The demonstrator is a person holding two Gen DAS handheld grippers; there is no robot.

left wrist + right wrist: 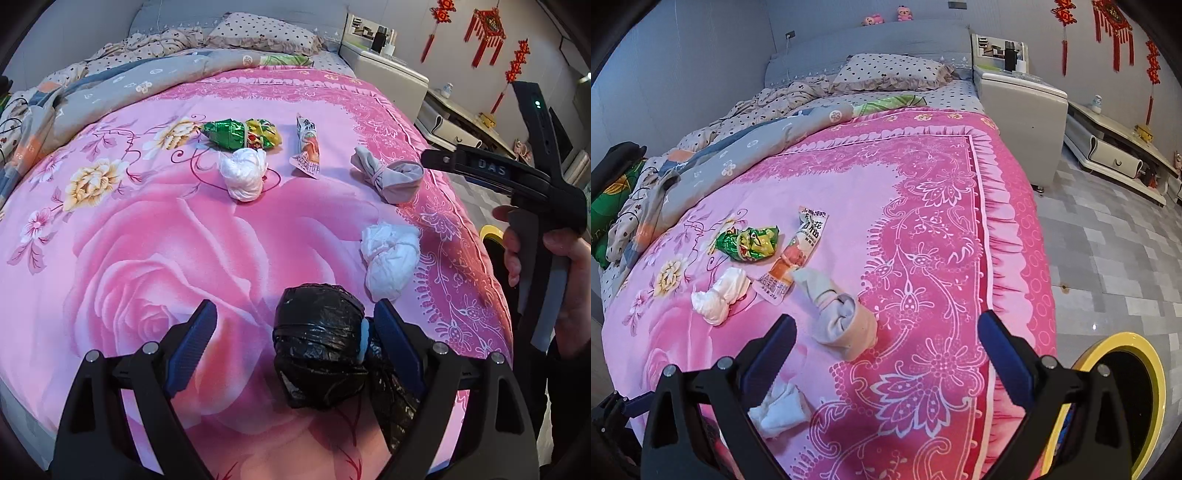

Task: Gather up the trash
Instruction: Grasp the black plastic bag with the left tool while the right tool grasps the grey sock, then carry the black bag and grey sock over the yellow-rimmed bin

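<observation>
My left gripper is open over the pink bedspread. A black plastic bag bundle lies between its fingers, against the right finger. A white wad lies just beyond. Farther off lie another white wad, a green and yellow wrapper, an orange snack wrapper and a grey tied bundle. My right gripper is open and empty above the bed's right side, with the grey bundle just beyond its left finger. A yellow-rimmed bin stands on the floor at the right.
Crumpled quilts and a spotted pillow lie at the head of the bed. A white nightstand and a low cabinet stand along the right wall. Grey tiled floor runs beside the bed.
</observation>
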